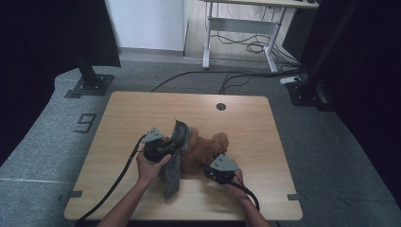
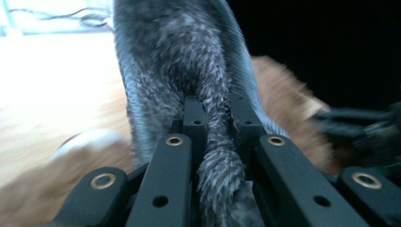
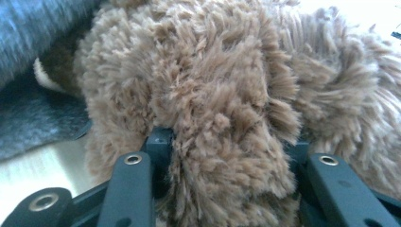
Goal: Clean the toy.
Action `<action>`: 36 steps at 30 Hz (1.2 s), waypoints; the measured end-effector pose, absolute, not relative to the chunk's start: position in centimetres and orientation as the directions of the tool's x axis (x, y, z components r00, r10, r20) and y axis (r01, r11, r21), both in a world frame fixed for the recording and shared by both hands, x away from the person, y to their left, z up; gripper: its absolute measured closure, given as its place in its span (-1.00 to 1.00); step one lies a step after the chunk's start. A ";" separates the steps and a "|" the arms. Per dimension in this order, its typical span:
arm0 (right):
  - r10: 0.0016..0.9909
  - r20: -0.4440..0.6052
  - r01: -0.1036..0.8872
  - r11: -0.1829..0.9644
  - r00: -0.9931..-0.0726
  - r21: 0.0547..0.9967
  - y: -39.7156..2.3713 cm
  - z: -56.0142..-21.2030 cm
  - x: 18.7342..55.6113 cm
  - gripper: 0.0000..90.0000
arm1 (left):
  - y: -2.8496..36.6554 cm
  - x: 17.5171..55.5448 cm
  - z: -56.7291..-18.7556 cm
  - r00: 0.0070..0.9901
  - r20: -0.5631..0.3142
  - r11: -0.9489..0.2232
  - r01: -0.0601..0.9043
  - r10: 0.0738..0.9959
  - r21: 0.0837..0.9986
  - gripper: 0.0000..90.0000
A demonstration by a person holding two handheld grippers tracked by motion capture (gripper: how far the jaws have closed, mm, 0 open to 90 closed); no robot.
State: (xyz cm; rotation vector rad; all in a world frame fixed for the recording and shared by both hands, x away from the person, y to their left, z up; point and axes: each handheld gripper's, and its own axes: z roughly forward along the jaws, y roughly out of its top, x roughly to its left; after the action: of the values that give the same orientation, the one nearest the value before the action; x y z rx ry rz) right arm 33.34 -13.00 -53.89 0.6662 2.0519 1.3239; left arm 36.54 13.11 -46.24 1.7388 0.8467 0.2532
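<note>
Centrally on a light wooden table (image 1: 123,118) lies a brown plush toy (image 1: 203,151), with a grey knitted cloth (image 1: 176,156) draped against its left side and trailing toward the near edge of the table. A person's two hands come in from the near side, each holding a black gripper.

To the toy's left is the left gripper (image 1: 163,147), touching the cloth. In the left gripper view its jaws are pressed almost fully together, pinching a bunched fold of the grey cloth (image 2: 213,142); the cloth rises above the jaws and also hangs below them. Behind the cloth, the brown toy (image 2: 283,94) shows out of focus.

At the toy's near right side is the right gripper (image 1: 215,171), pushed against the fur. In the right gripper view its jaws stand partly apart with a thick lobe of the toy's brown fur (image 3: 227,142) squeezed between them, the pads pressing into the pile on both sides. The grey cloth (image 3: 38,94) lies at the left of that view, just beside the toy.

On the grey floor (image 1: 42,142) left of the table, dark tape forms a figure that reads as a "9" (image 1: 85,123). No writing can be made out on the toy or the cloth.
</note>
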 end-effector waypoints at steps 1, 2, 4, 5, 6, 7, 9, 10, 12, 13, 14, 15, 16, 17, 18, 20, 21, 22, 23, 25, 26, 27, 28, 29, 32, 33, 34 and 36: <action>0.687 -0.219 0.085 0.380 -0.693 0.921 -13.0 -53.9 33.2 0.20 | 12.5 36.2 -45.6 0.733 -0.236 -0.121 0.398 0.638 0.910 0.78; 0.687 -0.227 0.081 0.384 -0.690 0.920 -12.9 -54.0 33.1 0.20 | 11.6 36.0 -44.9 0.753 -0.221 -0.137 0.381 0.619 0.915 0.78; 0.683 -0.243 0.070 0.396 -0.689 0.915 -12.7 -54.0 32.9 0.20 | 9.7 35.7 -43.9 0.782 -0.197 -0.165 0.356 0.592 0.920 0.78; 0.680 -0.251 0.065 0.403 -0.689 0.913 -12.7 -54.0 32.8 0.20 | 9.0 35.8 -43.6 0.787 -0.180 -0.178 0.345 0.590 0.922 0.77; 0.680 -0.256 0.061 0.406 -0.687 0.912 -12.6 -54.0 32.7 0.20 | 7.8 36.1 -43.2 0.792 -0.169 -0.193 0.339 0.587 0.921 0.77; 0.679 -0.265 0.053 0.410 -0.685 0.911 -12.5 -54.1 32.6 0.20 | 7.0 36.5 -43.0 0.795 -0.186 -0.193 0.354 0.578 0.915 0.77; 0.679 -0.277 0.046 0.416 -0.679 0.908 -12.5 -54.2 32.4 0.20 | 5.5 37.3 -42.8 0.793 -0.202 -0.212 0.383 0.574 0.899 0.77; 0.679 -0.282 0.041 0.419 -0.677 0.907 -12.4 -54.2 32.3 0.20 | 4.5 37.8 -42.8 0.790 -0.210 -0.237 0.407 0.576 0.882 0.77; 0.676 -0.299 0.032 0.431 -0.674 0.902 -12.4 -54.3 32.1 0.20 | 3.1 38.6 -43.7 0.784 -0.213 -0.295 0.448 0.583 0.844 0.76; 0.673 -0.307 0.027 0.437 -0.673 0.899 -12.3 -54.3 32.0 0.20 | 2.6 38.9 -44.3 0.779 -0.208 -0.321 0.465 0.592 0.825 0.76; 0.672 -0.310 0.026 0.440 -0.673 0.898 -12.3 -54.3 31.9 0.20 | 2.5 39.0 -44.8 0.778 -0.203 -0.338 0.471 0.595 0.814 0.76; 0.670 -0.313 0.027 0.445 -0.673 0.895 -12.4 -54.3 31.9 0.20 | 2.4 39.0 -45.2 0.777 -0.200 -0.346 0.474 0.597 0.810 0.76; 0.670 -0.312 0.033 0.449 -0.673 0.893 -12.3 -54.4 31.9 0.20 | 2.5 39.0 -45.5 0.776 -0.199 -0.346 0.474 0.599 0.810 0.77; 0.671 -0.311 0.035 0.450 -0.673 0.893 -12.3 -54.5 31.9 0.20 | 2.6 38.9 -45.5 0.775 -0.195 -0.348 0.473 0.601 0.810 0.77; 0.670 -0.310 0.036 0.449 -0.675 0.893 -12.4 -54.6 31.9 0.20 | 2.7 38.7 -45.3 0.775 -0.182 -0.352 0.465 0.605 0.812 0.77; 0.671 -0.310 0.035 0.448 -0.673 0.893 -12.4 -54.6 31.8 0.20 | 2.9 38.3 -45.1 0.777 -0.143 -0.374 0.445 0.613 0.814 0.78; 0.671 -0.312 0.035 0.450 -0.673 0.892 -12.4 -54.6 31.8 0.20 | 3.1 38.2 -45.1 0.776 -0.135 -0.375 0.440 0.616 0.816 0.78; 0.672 -0.311 0.035 0.449 -0.672 0.893 -12.4 -54.6 31.8 0.20 | 3.4 38.0 -45.0 0.774 -0.118 -0.381 0.431 0.622 0.818 0.78; 0.673 -0.311 0.037 0.449 -0.672 0.893 -12.4 -54.6 31.8 0.20 | 3.8 37.9 -44.9 0.772 -0.102 -0.388 0.424 0.628 0.818 0.78; 0.675 -0.307 0.040 0.447 -0.670 0.894 -12.5 -54.6 31.8 0.20 | 4.7 37.8 -44.7 0.764 -0.081 -0.391 0.415 0.641 0.822 0.78; 0.677 -0.304 0.042 0.444 -0.670 0.895 -12.5 -54.6 31.8 0.20 | 5.3 37.8 -44.7 0.760 -0.076 -0.390 0.414 0.646 0.822 0.78; 0.679 -0.302 0.043 0.441 -0.669 0.897 -12.5 -54.6 31.8 0.20 | 6.0 37.7 -44.7 0.751 -0.075 -0.382 0.415 0.656 0.826 0.78; 0.680 -0.301 0.044 0.440 -0.669 0.897 -12.5 -54.6 31.8 0.20 | 6.7 37.7 -44.7 0.742 -0.063 -0.382 0.414 0.667 0.826 0.78; 0.682 -0.298 0.045 0.437 -0.668 0.898 -12.5 -54.6 31.9 0.20 | 7.5 37.7 -44.8 0.730 -0.050 -0.383 0.414 0.682 0.826 0.78; 0.684 -0.291 0.051 0.432 -0.669 0.900 -12.7 -54.6 31.9 0.20 | 10.5 38.0 -45.4 0.695 -0.070 -0.346 0.440 0.716 0.828 0.78; 0.684 -0.290 0.048 0.430 -0.670 0.901 -12.7 -54.6 31.9 0.20 | 11.8 38.1 -45.6 0.691 -0.102 -0.320 0.455 0.716 0.831 0.78; 0.682 -0.294 0.045 0.432 -0.670 0.901 -12.6 -54.6 31.9 0.20 | 12.4 38.0 -45.6 0.690 -0.119 -0.305 0.459 0.714 0.835 0.79; 0.681 -0.297 0.042 0.433 -0.670 0.900 -12.5 -54.6 31.8 0.20 | 13.6 37.5 -45.5 0.690 -0.130 -0.283 0.452 0.712 0.846 0.79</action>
State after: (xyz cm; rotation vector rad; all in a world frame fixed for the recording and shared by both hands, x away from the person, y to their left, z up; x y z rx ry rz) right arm 31.80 -12.49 -54.61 0.6059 2.0316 1.2507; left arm 37.52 13.62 -45.47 1.9321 0.9034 0.3381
